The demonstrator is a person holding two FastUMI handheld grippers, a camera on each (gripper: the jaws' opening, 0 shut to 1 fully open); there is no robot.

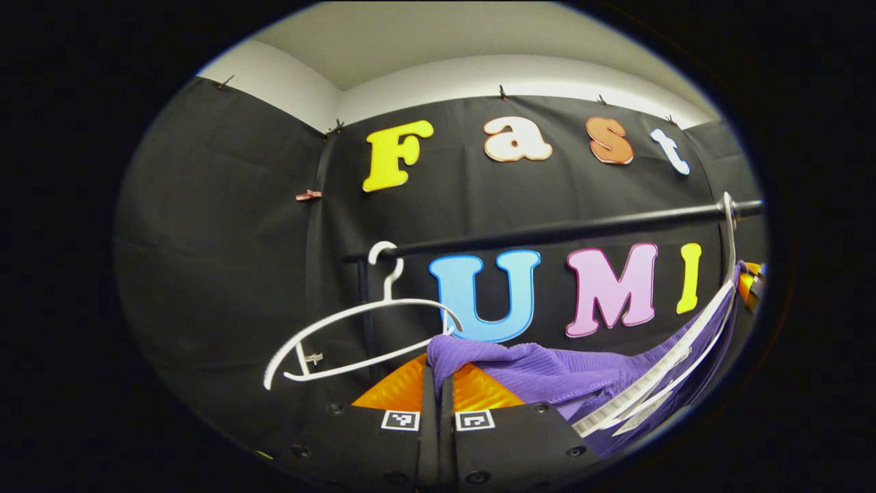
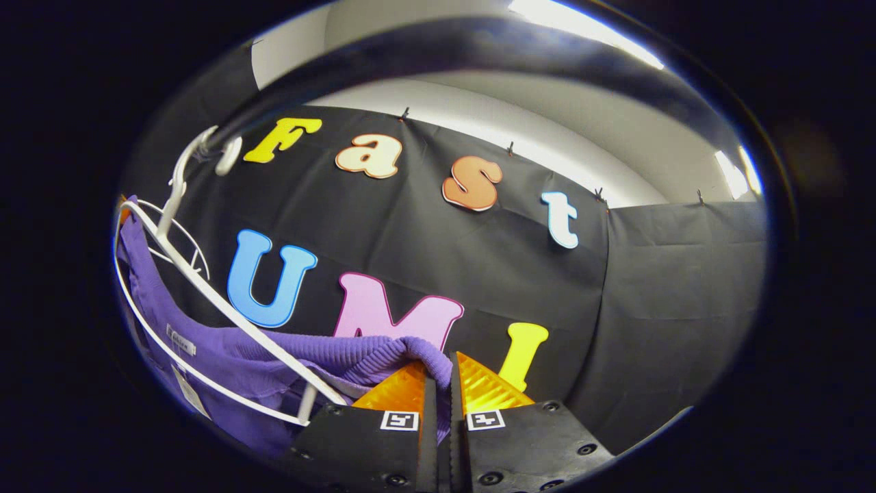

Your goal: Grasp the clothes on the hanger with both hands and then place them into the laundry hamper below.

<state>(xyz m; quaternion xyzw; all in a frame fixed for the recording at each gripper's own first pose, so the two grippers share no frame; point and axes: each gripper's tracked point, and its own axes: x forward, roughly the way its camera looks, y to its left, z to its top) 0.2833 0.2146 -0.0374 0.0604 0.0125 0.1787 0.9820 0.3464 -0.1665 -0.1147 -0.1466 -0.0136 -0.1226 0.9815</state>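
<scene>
A purple ribbed garment (image 1: 547,373) hangs slack between the two grippers. In the left gripper view my left gripper (image 1: 438,373) is shut on one pinched edge of it, and the cloth runs off to the right past a white hanger (image 1: 657,383) that it drapes over. An empty white hanger (image 1: 356,329) hangs on the black rail (image 1: 561,231) to the left. In the right gripper view my right gripper (image 2: 438,373) is shut on the other edge of the purple garment (image 2: 226,349), which stretches left along the white hanger (image 2: 226,315) hooked on the rail.
The black rail (image 2: 438,41) arches close overhead in the right gripper view. The black cloth wall stands behind it, with white wall and ceiling above. A bit of orange (image 1: 749,284) shows beyond the garment at the far right of the left gripper view.
</scene>
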